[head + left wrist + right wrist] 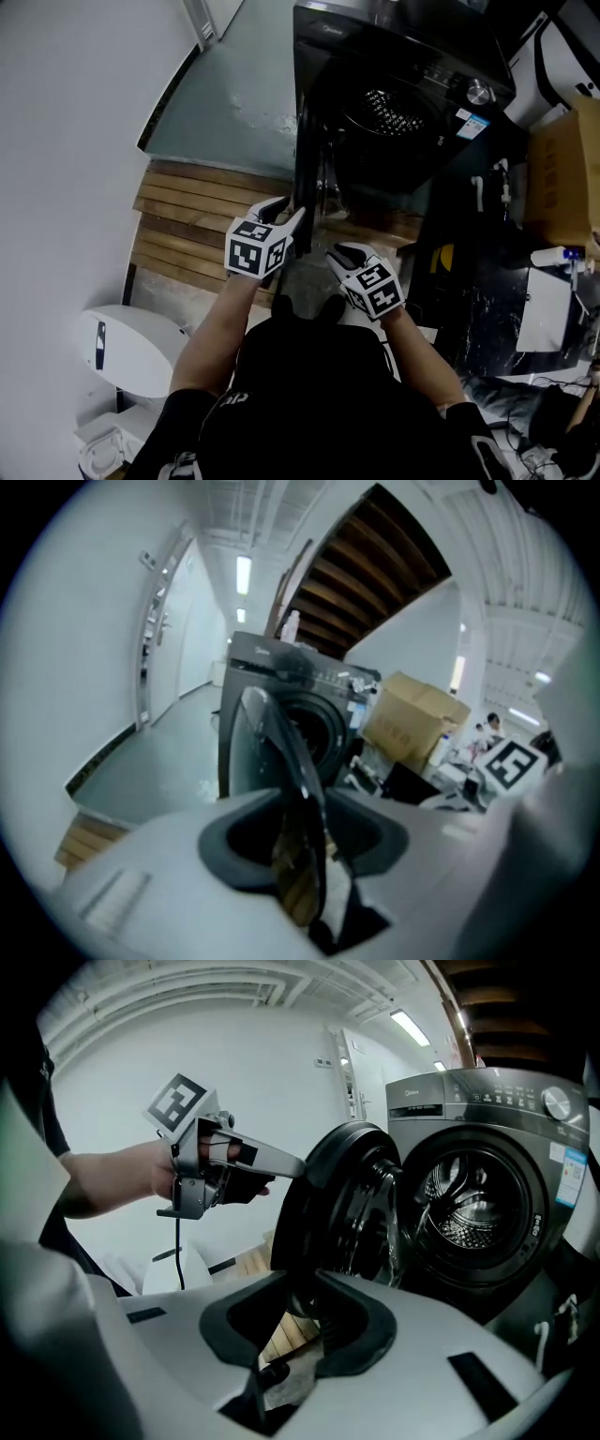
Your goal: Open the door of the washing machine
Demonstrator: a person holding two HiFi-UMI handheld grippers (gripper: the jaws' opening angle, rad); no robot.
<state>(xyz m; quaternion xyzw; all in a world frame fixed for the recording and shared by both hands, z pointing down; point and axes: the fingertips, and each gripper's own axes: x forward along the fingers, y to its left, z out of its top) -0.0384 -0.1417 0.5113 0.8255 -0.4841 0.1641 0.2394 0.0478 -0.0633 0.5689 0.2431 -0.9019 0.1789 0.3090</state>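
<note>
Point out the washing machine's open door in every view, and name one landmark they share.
Head view: door edge-on, centre, just left of the machine's front.
Left gripper view: door edge-on, running down the picture's middle.
Right gripper view: door centre-left, swung open.
Shared landmark: the drum opening, right of the door in all three.

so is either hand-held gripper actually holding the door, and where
Left hand-held gripper: nothing gripped, jaws wide around the door at its upper rim. Right hand-held gripper: lower rim sits between its jaws; a grip cannot be told.
</note>
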